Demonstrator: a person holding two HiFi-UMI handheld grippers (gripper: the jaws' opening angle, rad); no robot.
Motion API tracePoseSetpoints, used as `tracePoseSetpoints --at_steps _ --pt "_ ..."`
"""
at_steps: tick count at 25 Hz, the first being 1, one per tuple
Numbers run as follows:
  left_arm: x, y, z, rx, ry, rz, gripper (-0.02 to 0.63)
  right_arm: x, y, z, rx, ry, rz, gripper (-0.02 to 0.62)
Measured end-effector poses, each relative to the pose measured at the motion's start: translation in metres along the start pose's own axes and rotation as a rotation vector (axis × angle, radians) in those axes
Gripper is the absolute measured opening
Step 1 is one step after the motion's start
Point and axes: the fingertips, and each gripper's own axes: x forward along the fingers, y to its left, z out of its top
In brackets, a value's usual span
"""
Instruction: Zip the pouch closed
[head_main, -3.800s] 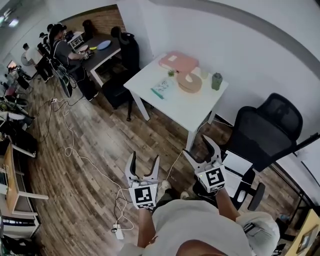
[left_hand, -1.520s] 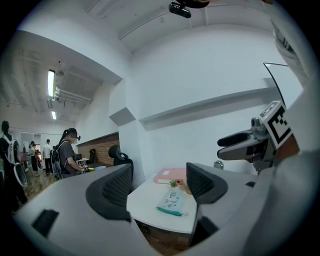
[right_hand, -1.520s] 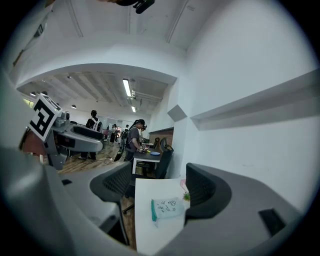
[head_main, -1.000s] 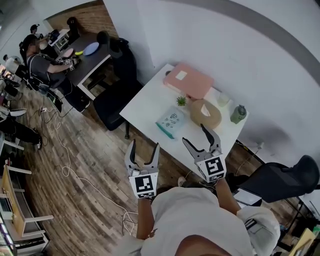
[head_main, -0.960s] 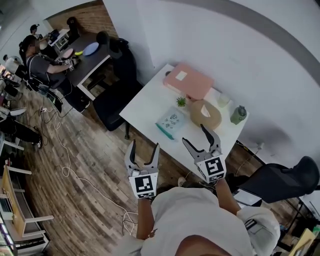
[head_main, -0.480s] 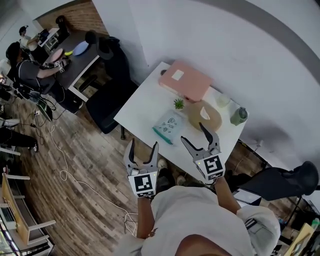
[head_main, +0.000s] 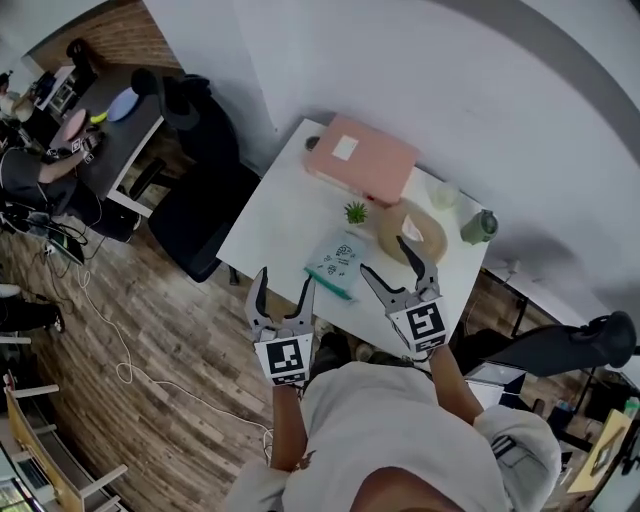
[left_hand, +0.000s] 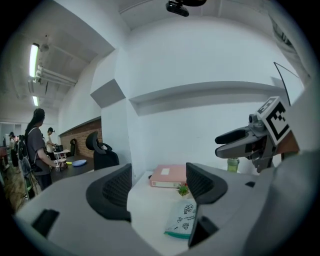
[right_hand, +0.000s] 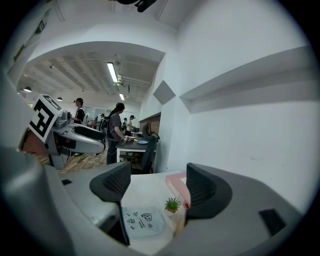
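Note:
The pouch (head_main: 336, 265) is pale blue-green with small dark drawings and a teal lower edge; it lies flat near the front edge of the white table (head_main: 285, 210). It also shows in the left gripper view as the pouch (left_hand: 183, 219) and in the right gripper view as the pouch (right_hand: 141, 220). My left gripper (head_main: 281, 290) hovers open at the table's front edge, left of the pouch. My right gripper (head_main: 393, 259) stands open above the table, just right of the pouch. Neither touches it. The zip is too small to make out.
On the table stand a pink box file (head_main: 362, 158), a small green plant (head_main: 355, 212), a round tan wooden ring (head_main: 412, 231), a clear cup (head_main: 444, 194) and a green bottle (head_main: 479, 226). A black chair (head_main: 205, 205) is left of the table. A person sits at a dark desk (head_main: 110, 125) at far left.
The person has walked up to the white table; it and the pouch now lie right under both grippers. Both grippers stay open and hold nothing.

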Motion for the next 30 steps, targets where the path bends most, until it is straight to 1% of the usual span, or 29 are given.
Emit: tracePoseSetpoints --at_steps 8,13,17,23,26,30 --pt "0.044 0.020 -0.049 -0.022 0.077 -0.139 0.330 0.035 0.012 -0.044 0.022 0.159 -0.048 0.347" --pt "0.063 0.017 -0.088 -0.039 0.134 -0.229 0.324 0.047 0.020 -0.079 0.023 0.259 -0.055 0.344" --pt "0.069 0.006 -0.117 -0.047 0.184 -0.299 0.307 0.046 0.032 -0.111 0.034 0.346 -0.043 0.324" --pt "0.066 -0.017 -0.159 -0.050 0.256 -0.367 0.284 0.037 0.049 -0.163 0.059 0.451 0.002 0.287" --pt "0.061 -0.031 -0.175 -0.049 0.287 -0.389 0.275 0.032 0.057 -0.183 0.057 0.487 0.053 0.253" --pt "0.052 -0.049 -0.196 -0.051 0.330 -0.409 0.262 0.028 0.069 -0.206 0.033 0.527 0.133 0.242"
